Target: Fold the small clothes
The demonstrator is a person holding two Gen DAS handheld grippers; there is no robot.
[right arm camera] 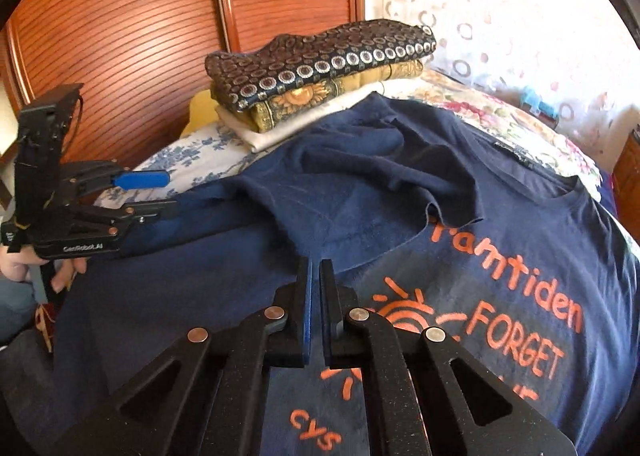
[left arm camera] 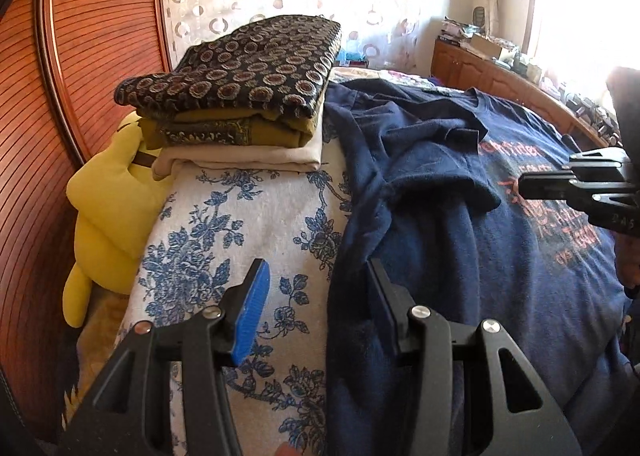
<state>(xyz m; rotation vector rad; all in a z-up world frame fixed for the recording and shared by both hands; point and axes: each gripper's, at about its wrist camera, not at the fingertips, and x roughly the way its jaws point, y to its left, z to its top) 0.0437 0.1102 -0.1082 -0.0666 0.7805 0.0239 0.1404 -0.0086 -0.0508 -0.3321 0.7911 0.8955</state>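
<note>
A navy T-shirt (left arm camera: 460, 215) with orange print lies face up on the bed; it also shows in the right wrist view (right arm camera: 400, 215). Its left sleeve is folded in over the chest. My left gripper (left arm camera: 316, 272) is open at the shirt's left side edge, one blue-padded finger over the bedsheet, the other on the navy cloth. It appears in the right wrist view (right arm camera: 168, 193) at the left, open. My right gripper (right arm camera: 316, 268) is shut and empty, just above the shirt's chest near the print. It shows at the right of the left wrist view (left arm camera: 524, 185).
A stack of folded clothes (left arm camera: 240, 95) sits at the head of the bed, patterned dark cloth on top. A yellow plush toy (left arm camera: 108, 207) lies beside the bed by the wooden wardrobe (left arm camera: 80, 55). A cluttered wooden cabinet (left arm camera: 500, 67) stands at the far right.
</note>
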